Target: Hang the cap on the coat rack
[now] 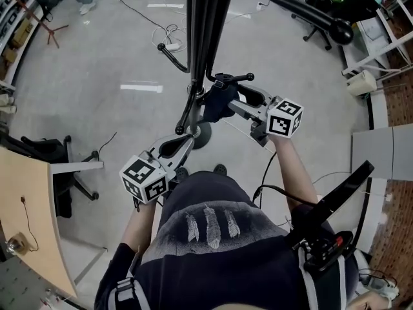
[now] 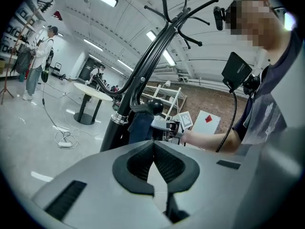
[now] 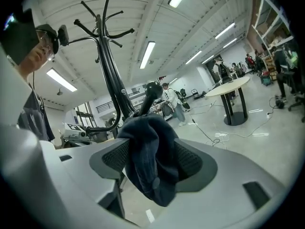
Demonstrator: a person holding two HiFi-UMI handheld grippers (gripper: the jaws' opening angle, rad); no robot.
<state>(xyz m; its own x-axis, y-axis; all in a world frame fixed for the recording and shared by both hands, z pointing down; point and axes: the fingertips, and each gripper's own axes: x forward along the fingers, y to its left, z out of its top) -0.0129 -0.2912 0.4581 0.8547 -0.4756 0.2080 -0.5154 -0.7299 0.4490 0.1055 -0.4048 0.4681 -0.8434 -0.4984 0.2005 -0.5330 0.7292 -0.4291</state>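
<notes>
A dark blue cap (image 1: 218, 102) hangs from a knobbed hook (image 3: 152, 87) low on the black coat rack (image 1: 203, 37). In the right gripper view the cap (image 3: 150, 161) droops between the jaws of my right gripper (image 3: 151, 144), which stand wide apart on either side of it without pressing it: open. My right gripper (image 1: 227, 101) reaches in from the right. My left gripper (image 1: 187, 137) is held just below the rack's pole, its jaws closed tip to tip with nothing in them (image 2: 153, 143). The left gripper view also shows the cap (image 2: 138, 125) under the hook's knob (image 2: 155, 106).
The rack's round base (image 1: 205, 134) stands on the grey floor just ahead of my feet. Loose cables (image 1: 169, 44) lie beyond it. A wooden desk (image 1: 29, 218) is at the left, a round table (image 3: 231, 87) and people farther off, shelving at the right.
</notes>
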